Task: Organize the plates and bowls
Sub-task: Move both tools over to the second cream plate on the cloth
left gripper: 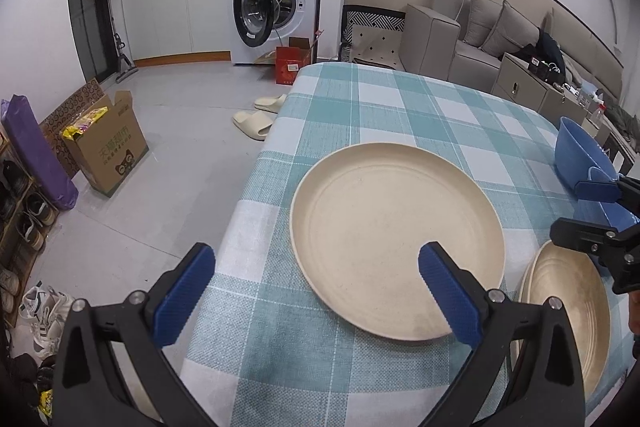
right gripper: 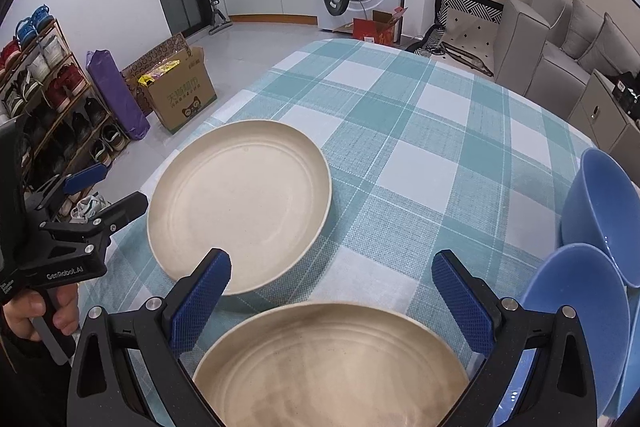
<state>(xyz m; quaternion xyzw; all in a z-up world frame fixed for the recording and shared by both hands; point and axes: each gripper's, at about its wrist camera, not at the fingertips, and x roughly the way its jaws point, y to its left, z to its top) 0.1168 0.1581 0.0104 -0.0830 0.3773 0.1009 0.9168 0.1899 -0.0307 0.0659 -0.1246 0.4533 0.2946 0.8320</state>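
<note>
Item one: my left tongs (left gripper: 316,277), spread wide and gripping nothing, blue pads out over the near left edge of the table (left gripper: 400,107), which wears a teal-and-white checked cloth. One pad hangs above the floor side, the other above the near rim of the far cream plate (left gripper: 384,227).

Item two: my right tongs (right gripper: 332,291), likewise spread wide and empty, poised above the near cream plate (right gripper: 332,367), which lies flat on the cloth at the table's near edge.

Item three: two cream plates, both flat, side by side and close but apart; a strip of cloth shows between them in the right wrist view.

Item four: two blue bowls, the nearer bowl (right gripper: 580,307) and the farther bowl (right gripper: 604,203), at the right of the table, just beside the near cream plate. They overlap in view; whether they touch I cannot tell.

Item five, off the table: a washing machine (left gripper: 276,7) with its door open, a cardboard box (left gripper: 106,151) on the floor, a grey sofa (left gripper: 480,35), a shoe rack (right gripper: 52,99).
</note>
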